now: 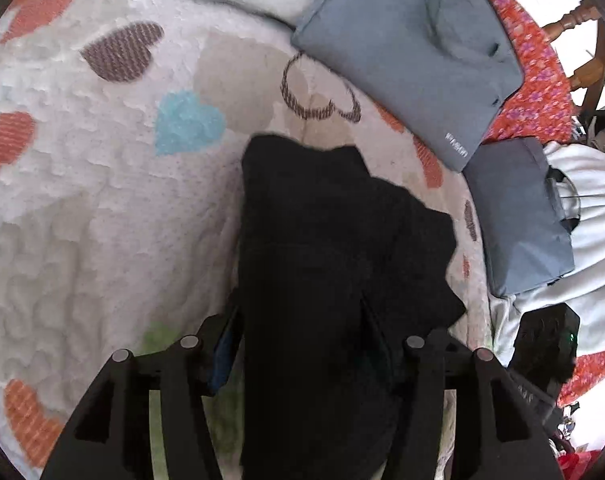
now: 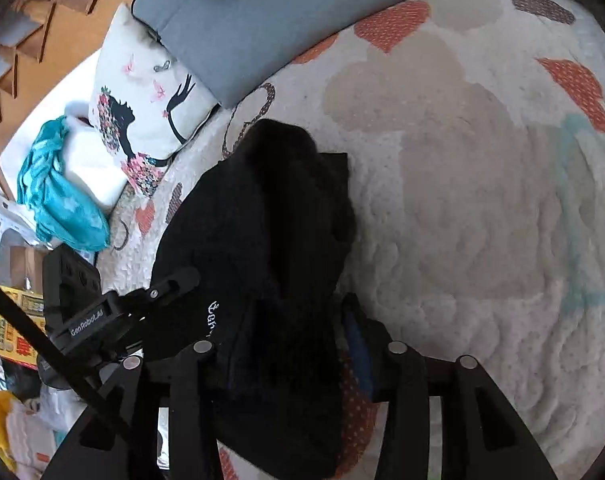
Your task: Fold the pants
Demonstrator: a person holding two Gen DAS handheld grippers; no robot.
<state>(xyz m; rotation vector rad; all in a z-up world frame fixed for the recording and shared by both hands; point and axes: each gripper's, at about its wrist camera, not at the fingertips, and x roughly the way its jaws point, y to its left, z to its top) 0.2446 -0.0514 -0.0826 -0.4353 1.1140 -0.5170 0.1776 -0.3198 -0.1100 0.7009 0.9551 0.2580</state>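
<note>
While both tools sit low in their frames, the black pants (image 1: 326, 264) fill the centre of the left wrist view, bunched and draped in a dark heap that runs from the middle of the picture down to the bottom edge. The left tool (image 1: 298, 344) has that cloth between its fingers (image 1: 222, 352), which press in on the fabric from both sides, pinching it. Over in the right wrist view the pants (image 2: 262, 240) hang the same way, centre frame to bottom, with small white lettering visible on the cloth at lower centre. The right tool (image 2: 298, 348) also has the fabric caught between its fingers (image 2: 358, 344), gripping it. Lower left in that view, the other tool shows side-on against the black cloth. Beneath the pants lies a bed with a white quilted bedspread (image 1: 102, 208) printed with orange, brown and blue hearts; it spreads across the right side in the right wrist view (image 2: 482, 220). A grey case (image 1: 414, 48) lies at the upper right of the left view, a smaller grey bag (image 1: 522, 216) below it at the right edge. In the right view, a white printed pillow (image 2: 142, 112) and teal cloth (image 2: 58, 192) sit at upper left.
</note>
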